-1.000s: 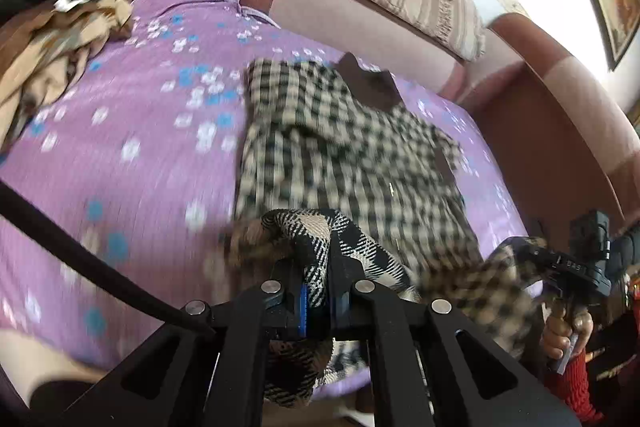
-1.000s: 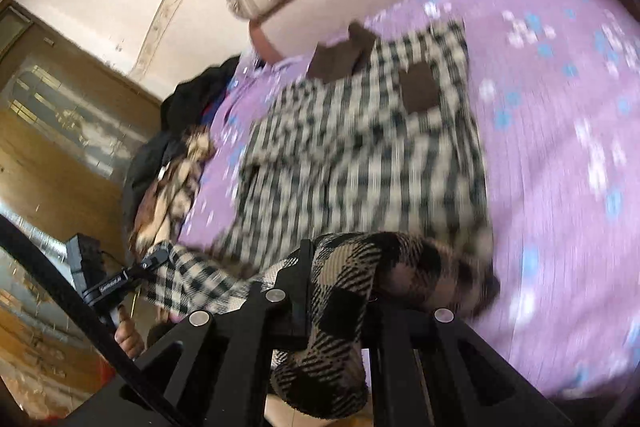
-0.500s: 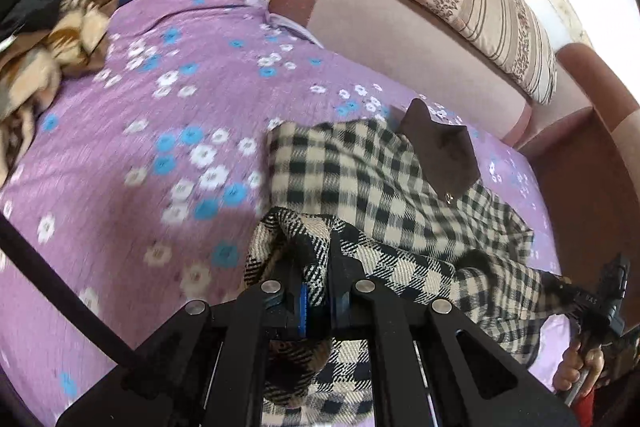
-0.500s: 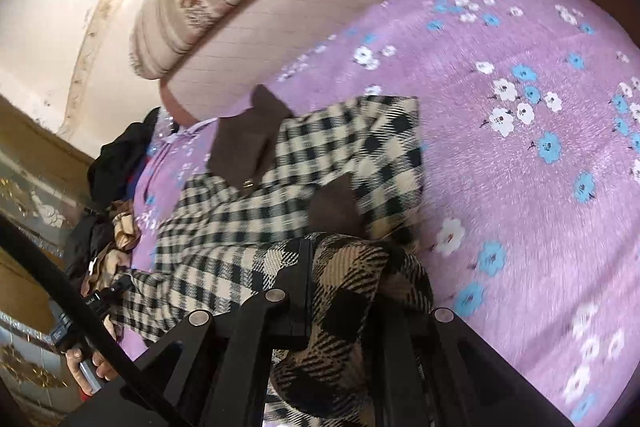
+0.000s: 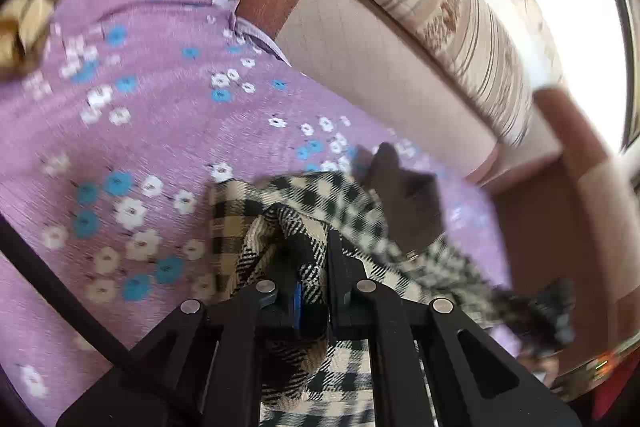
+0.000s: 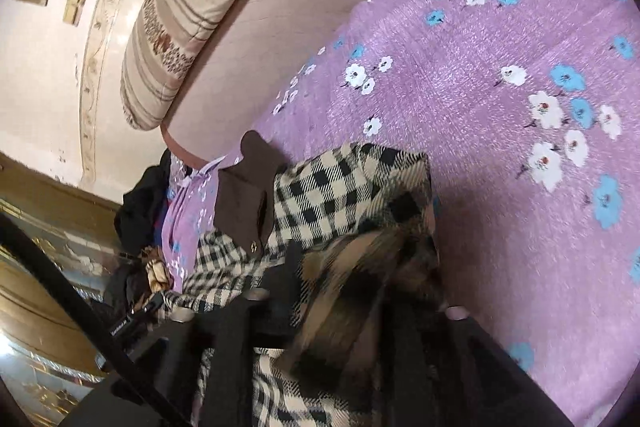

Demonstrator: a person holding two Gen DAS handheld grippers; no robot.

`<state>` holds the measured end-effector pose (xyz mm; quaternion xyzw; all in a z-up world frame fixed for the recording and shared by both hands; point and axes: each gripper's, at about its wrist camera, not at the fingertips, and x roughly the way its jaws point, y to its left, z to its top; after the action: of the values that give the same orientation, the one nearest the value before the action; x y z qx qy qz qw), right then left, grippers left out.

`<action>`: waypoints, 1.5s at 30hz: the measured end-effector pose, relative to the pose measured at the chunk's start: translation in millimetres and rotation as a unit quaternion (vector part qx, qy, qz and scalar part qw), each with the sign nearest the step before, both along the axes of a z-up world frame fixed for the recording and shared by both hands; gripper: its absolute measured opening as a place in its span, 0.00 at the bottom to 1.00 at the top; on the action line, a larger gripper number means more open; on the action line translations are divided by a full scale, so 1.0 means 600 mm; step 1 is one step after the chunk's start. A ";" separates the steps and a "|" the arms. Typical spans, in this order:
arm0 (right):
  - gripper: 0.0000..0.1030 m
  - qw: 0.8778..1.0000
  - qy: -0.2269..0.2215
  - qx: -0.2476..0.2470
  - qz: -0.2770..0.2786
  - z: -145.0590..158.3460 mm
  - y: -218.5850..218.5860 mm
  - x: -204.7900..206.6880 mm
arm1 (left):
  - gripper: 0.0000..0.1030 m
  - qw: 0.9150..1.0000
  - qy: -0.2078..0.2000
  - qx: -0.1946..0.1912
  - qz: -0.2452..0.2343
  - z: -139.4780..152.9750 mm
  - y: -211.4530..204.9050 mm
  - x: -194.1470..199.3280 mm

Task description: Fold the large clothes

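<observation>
Two grippers, both clamped on cloth: left gripper (image 5: 310, 301) and right gripper (image 6: 340, 311) each pinch a hem corner of the checked coat (image 5: 316, 199), bunched at lower centre over its brown collar (image 6: 244, 199). Purple bedsheet (image 6: 500, 87) beyond. Judged: bottom-to-collar fold underway; next, lay corners level, then release.

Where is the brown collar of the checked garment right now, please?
The brown collar lies on the purple sheet near the headboard, at the garment's far end; centre-left in the right view, right of centre in the left.
</observation>
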<state>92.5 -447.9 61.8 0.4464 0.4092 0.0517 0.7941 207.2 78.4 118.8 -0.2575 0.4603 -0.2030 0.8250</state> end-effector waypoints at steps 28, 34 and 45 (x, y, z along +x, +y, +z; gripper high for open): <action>0.53 0.969 -0.095 -0.176 0.142 0.124 0.167 -0.024 | 0.74 0.990 -0.039 0.082 0.104 0.052 0.079 -0.051; 0.43 0.929 -0.073 -0.221 0.286 0.082 0.331 -0.065 | 0.74 0.985 -0.059 0.164 0.006 0.025 0.053 -0.121; 0.41 0.909 -0.025 -0.322 0.263 0.065 0.468 0.169 | 0.74 0.985 -0.029 0.169 -0.033 -0.019 0.055 -0.140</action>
<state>193.8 -167.4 100.6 0.0414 0.4862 0.1358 0.8622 123.1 111.4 107.4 -0.0934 0.4722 -0.1568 0.8624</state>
